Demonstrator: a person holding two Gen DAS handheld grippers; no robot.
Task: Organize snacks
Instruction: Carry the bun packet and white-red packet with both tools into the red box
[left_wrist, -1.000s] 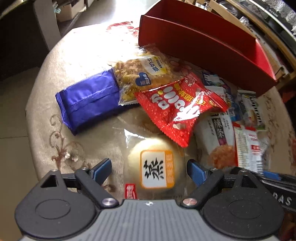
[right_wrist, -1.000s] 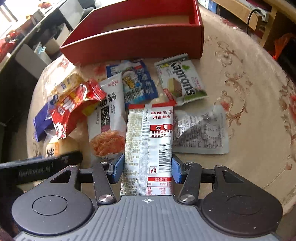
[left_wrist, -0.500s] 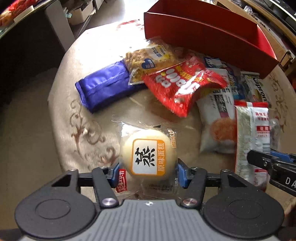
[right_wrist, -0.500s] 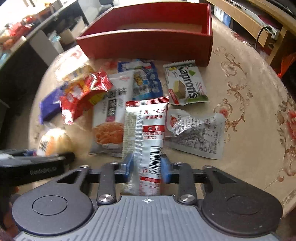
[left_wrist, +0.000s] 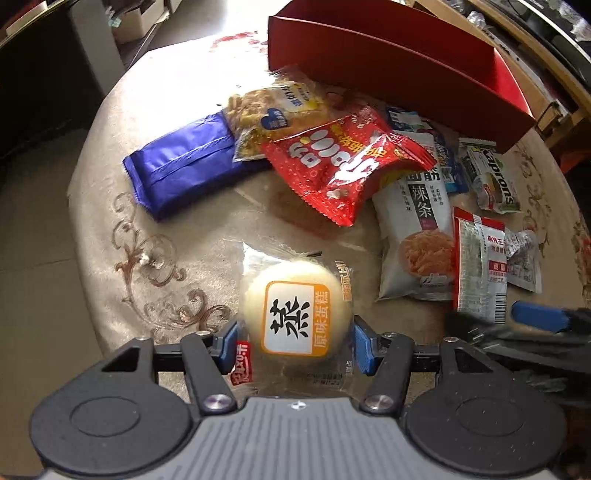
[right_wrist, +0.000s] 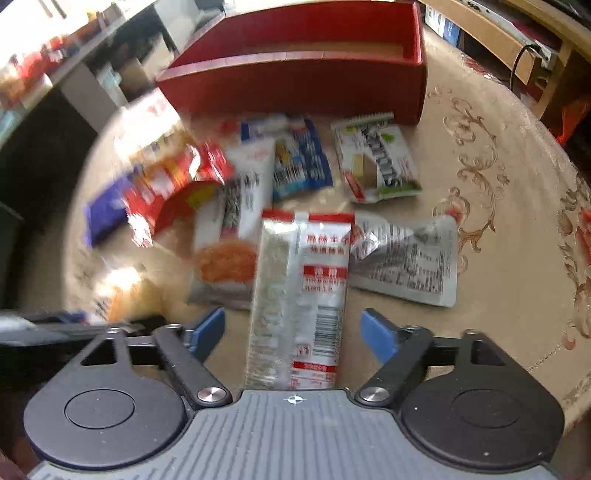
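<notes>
On the round table, as I see it:
Left gripper (left_wrist: 293, 349): clamped on my wrapped cake (left_wrist: 295, 317), at the near edge.
Right gripper (right_wrist: 293, 334): spread apart, long packet (right_wrist: 301, 295) between, untouched.
Red box (right_wrist: 295, 79): at the far side.

The left half of the right wrist view smears with motion: the red crinkly snack bag (right_wrist: 173, 184) and the dark blue foil packet (right_wrist: 105, 214) show only as streaks, their print unreadable. The open red cardboard box (left_wrist: 388, 70) is cut off by the top edge of the left wrist view. The yellow-and-clear snack bag (left_wrist: 273, 110) lies partly under the red bag.
</notes>
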